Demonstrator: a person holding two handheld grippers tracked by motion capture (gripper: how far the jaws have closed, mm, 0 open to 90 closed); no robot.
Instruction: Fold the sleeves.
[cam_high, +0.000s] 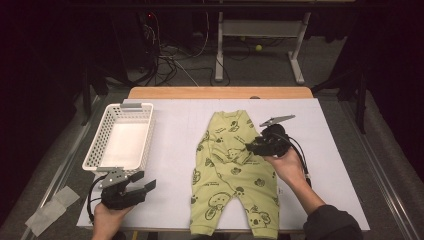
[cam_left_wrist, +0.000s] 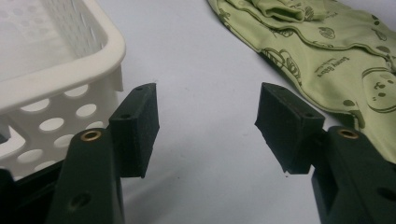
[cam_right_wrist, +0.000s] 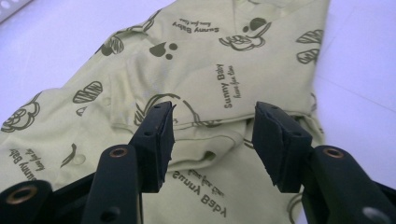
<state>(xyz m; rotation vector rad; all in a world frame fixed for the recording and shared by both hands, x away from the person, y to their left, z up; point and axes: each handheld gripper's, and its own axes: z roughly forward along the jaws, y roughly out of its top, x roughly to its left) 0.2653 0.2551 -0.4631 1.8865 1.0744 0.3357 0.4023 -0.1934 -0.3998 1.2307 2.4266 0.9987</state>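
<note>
While baby romper (cam_high: 231, 172) lies flat mid-table, we hover right gripper (cam_high: 251, 147) over its folded sleeve, jaws spread, nothing pinched. Left gripper (cam_high: 148, 183) near basket (cam_high: 95, 149), jaws wide, empty.

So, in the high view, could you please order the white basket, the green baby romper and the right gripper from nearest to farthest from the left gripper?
1. White basket, just beyond the left gripper.
2. Green baby romper, to its right at mid-table.
3. Right gripper, over the romper's far side.
</note>
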